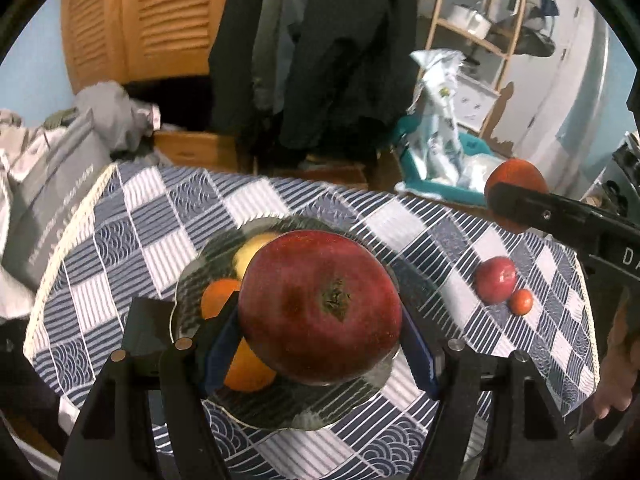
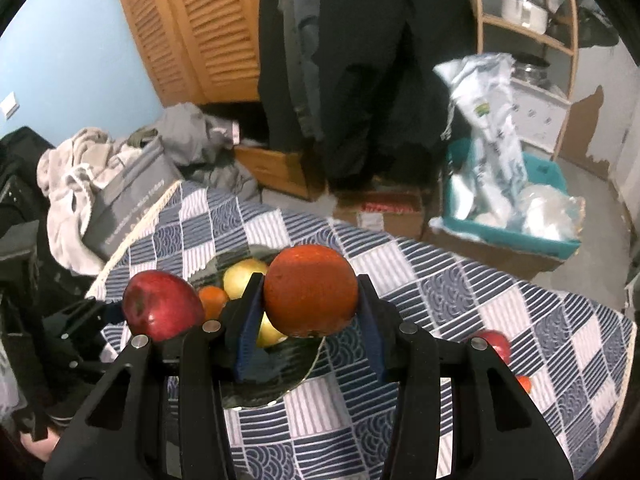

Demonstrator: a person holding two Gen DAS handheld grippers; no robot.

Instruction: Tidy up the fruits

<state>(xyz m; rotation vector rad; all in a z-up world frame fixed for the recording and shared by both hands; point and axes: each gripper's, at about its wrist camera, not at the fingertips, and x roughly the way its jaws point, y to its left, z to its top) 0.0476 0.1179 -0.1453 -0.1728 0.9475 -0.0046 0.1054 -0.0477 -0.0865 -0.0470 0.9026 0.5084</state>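
Left wrist view: left gripper was clamped across the widest part of a large, round, dark-red apple, held above the glass plate. The apple looked heavy, firm and smooth-skinned, likely to slip.

Right wrist view: right gripper was closed on a round orange-red fruit near the plate's rim. It looked firm and lighter; a mid-body hold seemed right.

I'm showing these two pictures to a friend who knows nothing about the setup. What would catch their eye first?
Two fruits held over the checked tablecloth: the left gripper clamps a big red apple above the glass plate, and the right gripper clamps an orange. A yellow fruit and a small orange fruit already lie on the plate; a small red apple sits on the cloth.
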